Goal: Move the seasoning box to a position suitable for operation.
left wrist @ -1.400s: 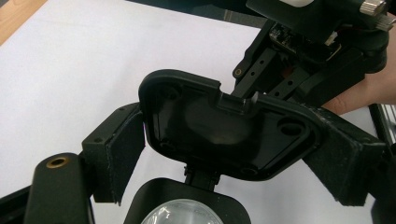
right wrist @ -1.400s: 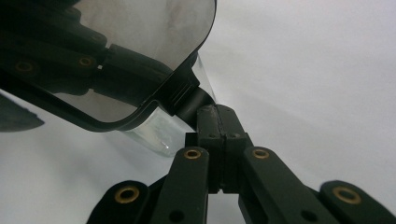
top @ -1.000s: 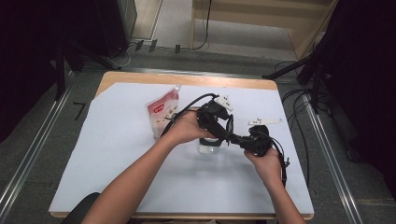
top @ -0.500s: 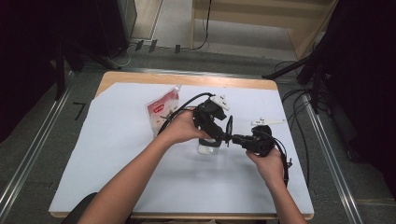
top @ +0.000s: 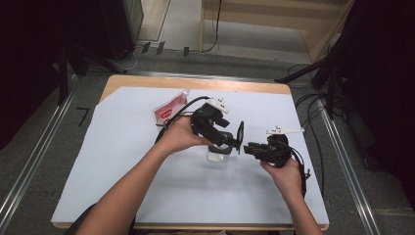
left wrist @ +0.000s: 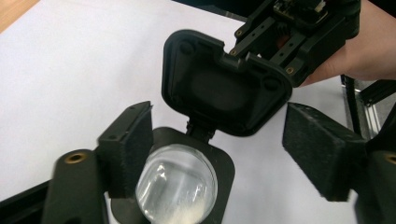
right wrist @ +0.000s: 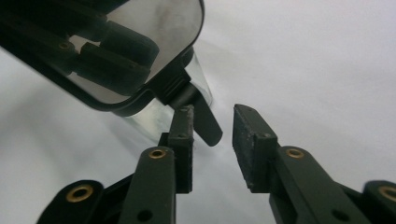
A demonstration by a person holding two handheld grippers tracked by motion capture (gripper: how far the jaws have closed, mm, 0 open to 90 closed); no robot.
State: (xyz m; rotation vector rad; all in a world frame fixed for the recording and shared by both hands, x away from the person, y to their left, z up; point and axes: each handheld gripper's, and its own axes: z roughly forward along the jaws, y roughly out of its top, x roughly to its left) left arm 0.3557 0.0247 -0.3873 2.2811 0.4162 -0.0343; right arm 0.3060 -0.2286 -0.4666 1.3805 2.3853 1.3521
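Red pouch [top: 172,110] lies far left near the sheet's back edge. My left gripper [top: 234,143] hovers over the clear jar [top: 218,152] mid-table, jaws wide apart; lid [left wrist: 224,88] flipped up. My right gripper [top: 250,149] just beside, jaws parted around the lid tab [right wrist: 205,122]. White sheet [top: 117,161] bare toward me.

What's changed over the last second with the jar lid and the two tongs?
The lid has swung up and stands open on its hinge. The right tongs have drawn back rightward, open, beside the lid's tab. The left tongs stay around the clear jar, apparently not clamped. The red packet hasn't moved.
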